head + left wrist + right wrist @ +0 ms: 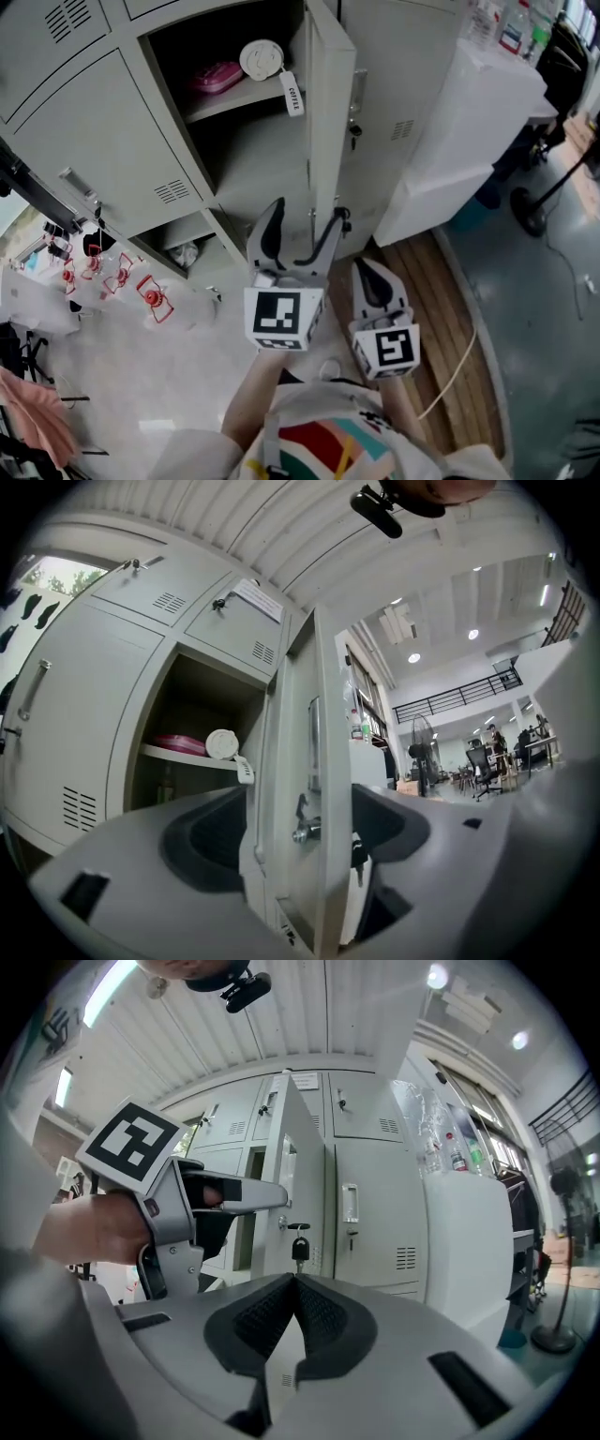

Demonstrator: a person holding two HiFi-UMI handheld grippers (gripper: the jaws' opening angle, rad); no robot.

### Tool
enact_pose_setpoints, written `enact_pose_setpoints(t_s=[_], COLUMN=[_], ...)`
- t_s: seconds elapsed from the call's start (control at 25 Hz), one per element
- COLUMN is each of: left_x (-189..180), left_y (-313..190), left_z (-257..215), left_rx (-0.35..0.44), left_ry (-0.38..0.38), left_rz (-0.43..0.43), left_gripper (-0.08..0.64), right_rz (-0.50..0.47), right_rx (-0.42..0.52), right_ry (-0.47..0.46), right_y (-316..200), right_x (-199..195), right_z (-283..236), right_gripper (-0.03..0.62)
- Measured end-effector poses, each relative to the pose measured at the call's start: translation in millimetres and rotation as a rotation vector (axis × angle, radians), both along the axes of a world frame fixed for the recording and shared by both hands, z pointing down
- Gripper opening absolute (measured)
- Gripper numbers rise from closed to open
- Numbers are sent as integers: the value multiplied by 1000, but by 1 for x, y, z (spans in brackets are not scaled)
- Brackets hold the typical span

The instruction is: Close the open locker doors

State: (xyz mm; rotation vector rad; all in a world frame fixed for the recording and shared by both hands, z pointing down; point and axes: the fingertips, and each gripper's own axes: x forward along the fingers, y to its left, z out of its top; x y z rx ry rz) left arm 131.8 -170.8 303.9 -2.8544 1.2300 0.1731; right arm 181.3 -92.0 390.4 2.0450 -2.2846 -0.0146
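Left gripper view: jaws apart around open locker door (323, 714).

The open locker door (330, 122) stands edge-on between the left gripper's (305, 214) spread jaws, one jaw to each face; the right gripper (368, 270) sits just right of it. In the compartment left of the door, a shelf (246, 97) carries a flat case (216, 77) and, to its right at the front edge, a round container (262, 59); a key (299, 1246) hangs from the door's outer face.
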Motion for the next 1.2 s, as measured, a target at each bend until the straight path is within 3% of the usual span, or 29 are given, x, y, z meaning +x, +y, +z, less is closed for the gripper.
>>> enact_pose_setpoints(t_s=[0.52, 1.2], left_x=[-97, -147], left_y=[-60, -113], left_z=[-5, 2], left_rx=[53, 38], left_ry=[-65, -98], left_rz=[-143, -223], left_gripper=[327, 304], right_rz=[-85, -75], right_rx=[10, -9], right_ry=[41, 47], right_y=[-38, -77], right_x=[-76, -115], right_z=[-8, -7], right_gripper=[5, 5])
